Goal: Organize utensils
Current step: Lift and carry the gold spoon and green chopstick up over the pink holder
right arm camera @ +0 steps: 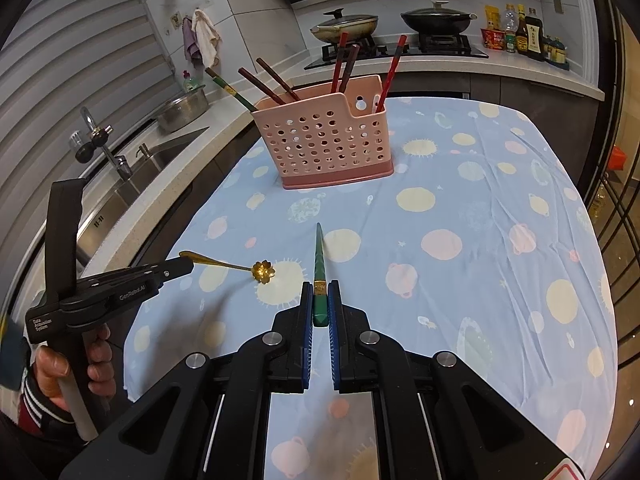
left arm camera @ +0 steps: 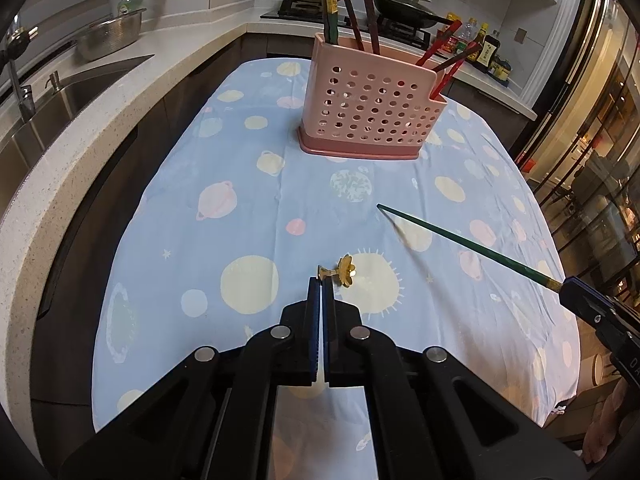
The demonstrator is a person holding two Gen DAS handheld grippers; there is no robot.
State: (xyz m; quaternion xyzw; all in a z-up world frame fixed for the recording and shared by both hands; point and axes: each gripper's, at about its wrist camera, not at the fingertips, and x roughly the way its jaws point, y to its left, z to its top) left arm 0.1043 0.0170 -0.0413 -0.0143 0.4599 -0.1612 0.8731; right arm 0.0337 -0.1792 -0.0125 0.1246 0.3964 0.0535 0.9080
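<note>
Left tongs (left arm camera: pixel 323 280) clamped on gold flower spoon (left arm camera: pixel 345 271); right tongs (right arm camera: pixel 319 292) clamped on green chopstick (right arm camera: pixel 320 258); pink utensil holder (right arm camera: pixel 328 136) ahead on worktop (right arm camera: pixel 480 240)

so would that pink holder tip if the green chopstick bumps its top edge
Probably not easily: the pink perforated plastic utensil holder sits on a wider base. It looks light, so it may slide on the blue planet-print tablecloth. The thin green chopstick in the right tool looks stiff.

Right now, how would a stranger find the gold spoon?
Start at the pink holder on the blue cloth. Nearer the camera, the left tool grips a thin gold spoon. Only it has a flower-shaped bowl.
</note>
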